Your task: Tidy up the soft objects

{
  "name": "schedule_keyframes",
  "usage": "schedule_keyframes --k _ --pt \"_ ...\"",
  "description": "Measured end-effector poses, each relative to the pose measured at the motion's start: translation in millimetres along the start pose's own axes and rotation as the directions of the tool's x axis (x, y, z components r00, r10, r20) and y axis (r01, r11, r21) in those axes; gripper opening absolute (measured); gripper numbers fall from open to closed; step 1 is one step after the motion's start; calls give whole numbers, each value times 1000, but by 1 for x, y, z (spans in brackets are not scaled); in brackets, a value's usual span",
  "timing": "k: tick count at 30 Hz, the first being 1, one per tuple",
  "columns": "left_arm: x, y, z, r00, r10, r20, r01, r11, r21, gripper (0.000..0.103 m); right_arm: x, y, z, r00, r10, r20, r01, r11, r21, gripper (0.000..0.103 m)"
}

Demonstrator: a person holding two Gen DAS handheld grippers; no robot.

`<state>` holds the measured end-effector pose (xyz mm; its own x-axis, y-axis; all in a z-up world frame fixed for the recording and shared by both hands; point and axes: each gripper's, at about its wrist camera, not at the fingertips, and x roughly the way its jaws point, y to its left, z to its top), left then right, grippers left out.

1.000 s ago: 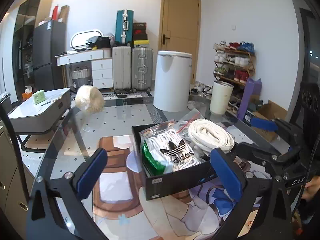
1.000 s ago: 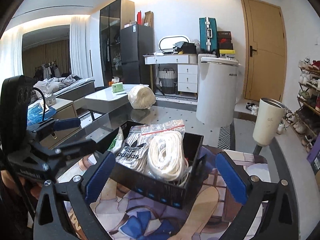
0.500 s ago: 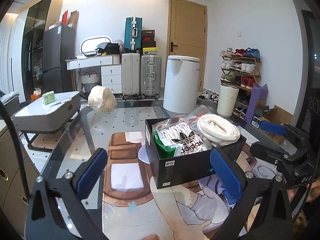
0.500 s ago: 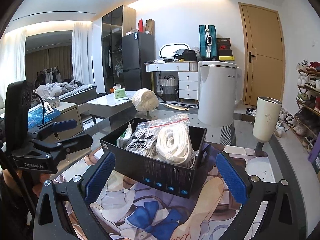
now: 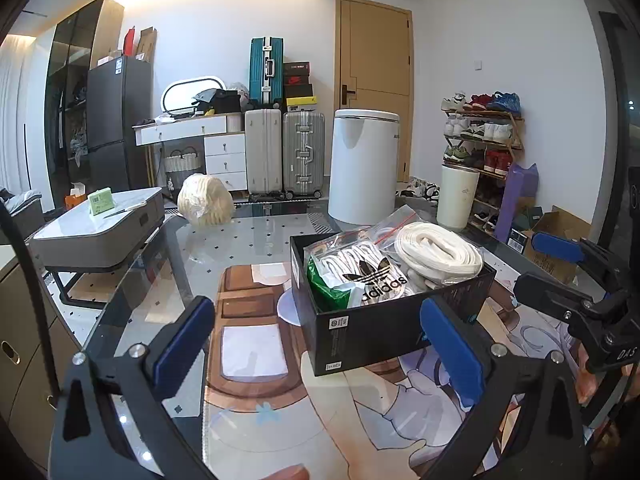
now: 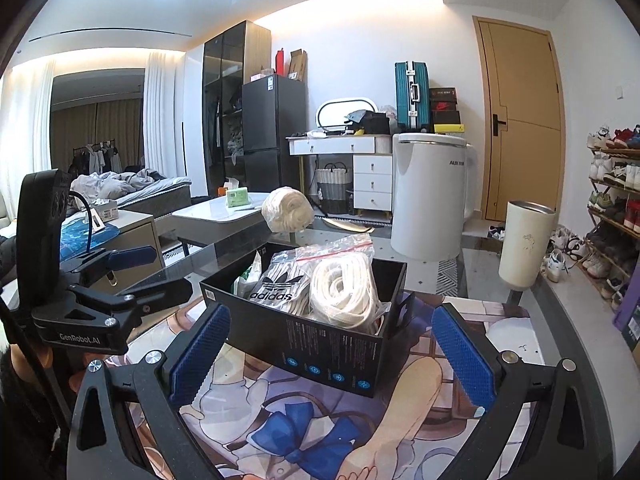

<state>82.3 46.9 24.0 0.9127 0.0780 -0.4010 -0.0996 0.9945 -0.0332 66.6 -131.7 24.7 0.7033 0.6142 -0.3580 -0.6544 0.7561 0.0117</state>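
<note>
A glass-topped table [image 5: 248, 240] fills the lower half of both wrist views, with a printed cartoon mat [image 6: 304, 436] spread over its near part. On the mat stands an open black shoebox [image 5: 384, 320], the largest of the task's things. Inside it, a clear zip bag of white laces bearing an adidas logo [image 5: 370, 274] lies toward the box's left side in the left wrist view, with a green packet [image 5: 326, 284] tucked against its near-left corner. Beside the bag, toward the right, a bagged coil of flat white webbing [image 5: 438, 250] rises above the box rim. Well apart from the box, at the table's far edge, sits a cream bundle of cord wrapped in plastic [image 5: 205, 205].

The left gripper [image 5: 316, 350] hovers low over the mat with its blue pads spread wide, nothing between them; the box's near corner lies just beyond its right pad. The right gripper [image 6: 330, 354] is likewise spread wide and holds nothing, the shoebox standing just ahead of its fingers.
</note>
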Motion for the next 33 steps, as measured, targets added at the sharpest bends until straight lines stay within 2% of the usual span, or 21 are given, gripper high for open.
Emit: schedule_keyframes --k 33 --pt "-3 -4 0 1000 -11 3 11 1000 -1 103 -7 4 -1 1000 -9 13 9 1000 -6 102"
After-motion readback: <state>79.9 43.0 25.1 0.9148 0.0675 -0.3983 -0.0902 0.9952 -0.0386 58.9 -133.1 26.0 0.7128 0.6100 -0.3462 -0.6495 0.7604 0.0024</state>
